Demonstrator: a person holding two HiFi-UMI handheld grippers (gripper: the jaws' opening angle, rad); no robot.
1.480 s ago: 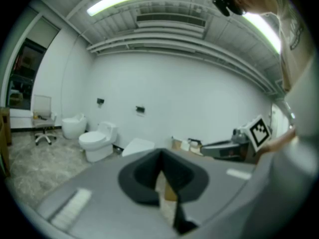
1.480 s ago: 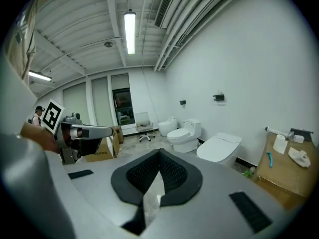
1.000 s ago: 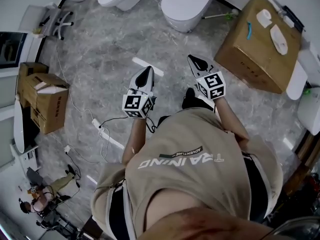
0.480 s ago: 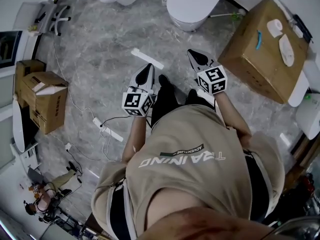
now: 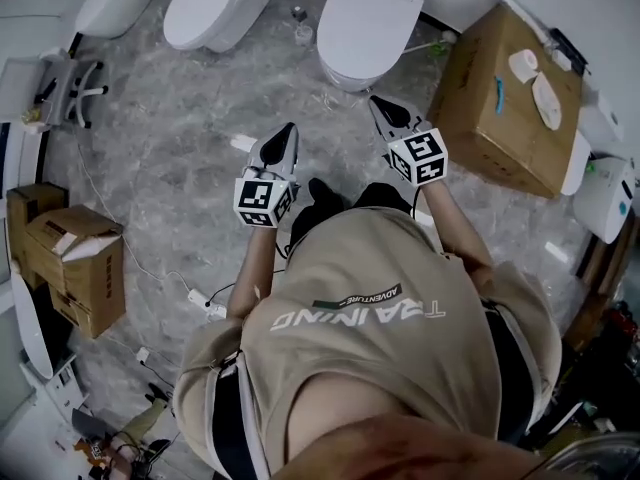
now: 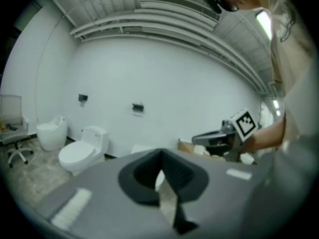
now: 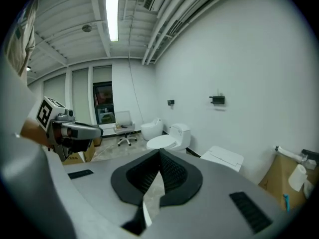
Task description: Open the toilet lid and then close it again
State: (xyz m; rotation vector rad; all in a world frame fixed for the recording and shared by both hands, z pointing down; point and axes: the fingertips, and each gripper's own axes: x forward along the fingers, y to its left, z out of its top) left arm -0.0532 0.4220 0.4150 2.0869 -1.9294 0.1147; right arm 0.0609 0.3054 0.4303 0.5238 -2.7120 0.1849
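Toilet (image 5: 370,18) at top centre of the head view, lid (image 5: 372,3) down flat. The right gripper (image 5: 374,102) hangs just below its front edge in the frame, not touching. The left gripper (image 5: 290,128) sits lower and further left, over the marble floor (image 5: 180,118). Both grippers have their jaws pressed together, nothing between them. From the left gripper view the toilet is mostly hidden behind the jaws. The right gripper view catches only the white lid, its bowl cut off.
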